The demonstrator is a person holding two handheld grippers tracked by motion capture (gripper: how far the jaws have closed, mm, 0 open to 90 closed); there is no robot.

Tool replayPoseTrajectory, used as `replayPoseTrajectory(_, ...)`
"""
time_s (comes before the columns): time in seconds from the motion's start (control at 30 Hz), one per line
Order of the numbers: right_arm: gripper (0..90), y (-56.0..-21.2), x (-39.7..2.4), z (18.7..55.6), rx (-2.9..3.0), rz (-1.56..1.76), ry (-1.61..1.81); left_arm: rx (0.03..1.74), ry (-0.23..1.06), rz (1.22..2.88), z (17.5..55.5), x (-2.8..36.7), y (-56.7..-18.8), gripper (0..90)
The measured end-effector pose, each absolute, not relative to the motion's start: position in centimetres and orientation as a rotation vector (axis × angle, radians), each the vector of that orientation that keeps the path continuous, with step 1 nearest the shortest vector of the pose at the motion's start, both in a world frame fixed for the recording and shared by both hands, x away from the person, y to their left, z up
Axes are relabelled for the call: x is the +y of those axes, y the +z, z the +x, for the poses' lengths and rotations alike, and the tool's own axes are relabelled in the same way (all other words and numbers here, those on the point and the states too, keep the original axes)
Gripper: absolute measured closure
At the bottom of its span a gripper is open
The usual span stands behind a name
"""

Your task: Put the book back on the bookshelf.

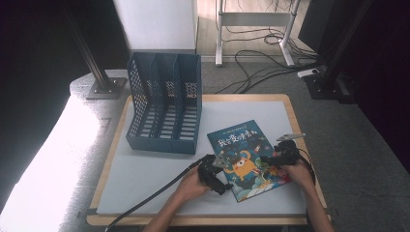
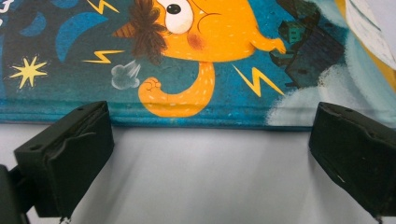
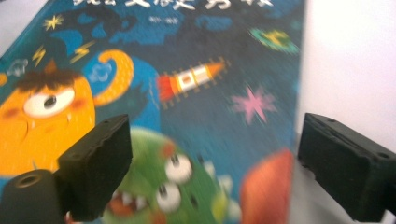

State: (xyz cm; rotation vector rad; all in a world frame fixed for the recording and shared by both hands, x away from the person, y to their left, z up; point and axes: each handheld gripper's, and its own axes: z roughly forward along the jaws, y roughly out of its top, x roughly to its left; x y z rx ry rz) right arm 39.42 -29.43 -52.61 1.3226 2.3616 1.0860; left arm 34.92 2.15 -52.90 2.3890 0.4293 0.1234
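A children's picture book (image 1: 240, 153) with an orange one-eyed monster on a dark blue cover lies flat on the grey mat, right of centre. My left gripper (image 1: 223, 175) sits at the book's left edge. In the left gripper view its jaws (image 2: 210, 154) stand open over bare mat, with the book's edge (image 2: 201, 119) just ahead of them. My right gripper (image 1: 269, 160) is at the book's right side. In the right gripper view it (image 3: 215, 163) is open, one jaw over the cover (image 3: 210, 93) and the other past the book's right edge, holding nothing.
A blue three-slot file holder (image 1: 164, 104) stands on the mat behind and left of the book. The grey mat (image 1: 145, 179) lies on a wood-rimmed table (image 1: 109, 154). Cables (image 1: 261, 63) and desk legs are on the floor beyond.
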Motion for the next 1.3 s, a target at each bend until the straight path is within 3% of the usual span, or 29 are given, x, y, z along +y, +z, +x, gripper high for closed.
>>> replayPoseTrajectory(0.53,16.5,-51.9,-30.8,37.7,2.350,1.459,1.218,0.434,0.132,2.388,34.8,2.1,-53.0,0.0)
replayPoseTrajectory(1.3,22.5,-50.0,-32.7,35.1,2.470,1.379,1.298,0.435,0.132,2.387,34.8,2.1,-53.0,0.0)
